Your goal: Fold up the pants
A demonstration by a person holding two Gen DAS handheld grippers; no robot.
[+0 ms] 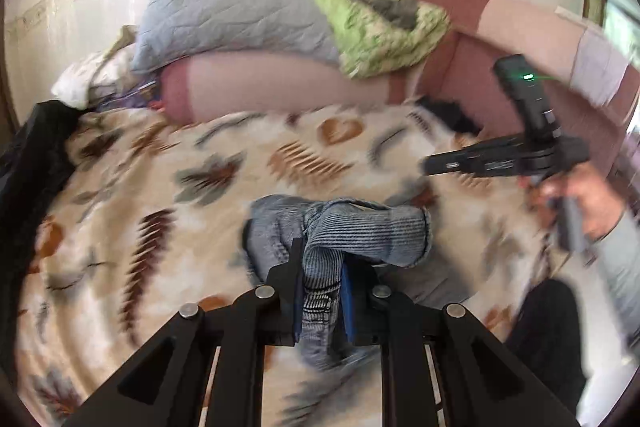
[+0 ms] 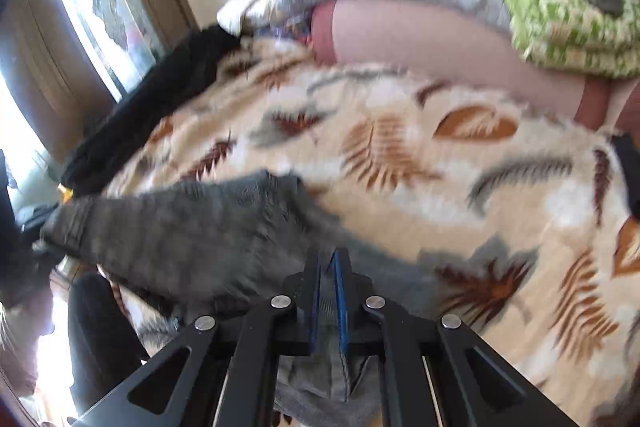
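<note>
Both tools clamped on pants (image 1: 340, 227) bunched above leaf-print bed (image 1: 140, 187), left tool (image 1: 320, 291) pinching thick wad, right tool (image 2: 328, 291) pinching thin edge; risk: thin edge slipping free mid-lift, fold collapsing crooked.

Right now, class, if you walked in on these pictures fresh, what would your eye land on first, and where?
First, the grey-blue pants, bunched at the lower centre and pinched in the left gripper, whose jaws are shut on the fabric. Under them spreads the cream blanket with brown and grey leaves. Behind, a bright green cover lies against the grey pillow.
</note>
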